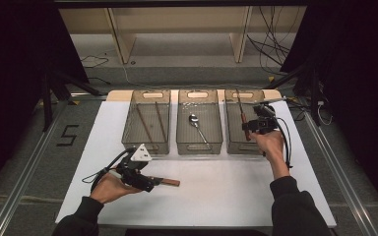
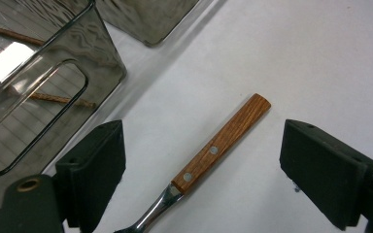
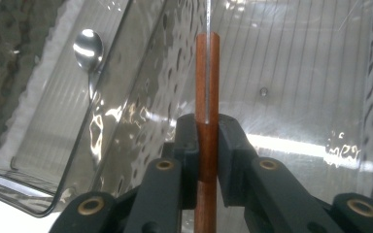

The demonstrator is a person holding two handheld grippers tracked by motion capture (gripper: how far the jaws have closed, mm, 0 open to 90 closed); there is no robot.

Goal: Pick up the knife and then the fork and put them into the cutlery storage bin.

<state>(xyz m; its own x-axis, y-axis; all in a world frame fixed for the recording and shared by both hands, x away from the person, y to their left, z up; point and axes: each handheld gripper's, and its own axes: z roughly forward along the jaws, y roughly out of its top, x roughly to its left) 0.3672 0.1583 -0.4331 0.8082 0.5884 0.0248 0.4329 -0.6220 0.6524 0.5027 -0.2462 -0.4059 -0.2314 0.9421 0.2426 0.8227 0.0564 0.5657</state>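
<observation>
A wooden-handled utensil [image 1: 170, 182] [image 2: 223, 138] with two rivets and a steel neck lies flat on the white table. My left gripper [image 1: 147, 184] [image 2: 204, 141] is open, with one jaw on each side of the handle, neither touching it. My right gripper [image 1: 248, 127] [image 3: 207, 124] is shut on the brown handle [image 3: 207, 73] of a second utensil [image 1: 239, 105]. It holds this over the right clear bin [image 1: 236, 147], with the metal end pointing away from the person.
Three clear bins stand in a row at the back of the table [image 1: 216, 196]. The left bin [image 1: 146, 146] holds two brown chopsticks [image 1: 160, 120] [image 2: 34, 97]. The middle bin [image 1: 199, 146] holds a steel spoon [image 1: 194, 119] [image 3: 88, 46]. Cables lie on the floor beyond.
</observation>
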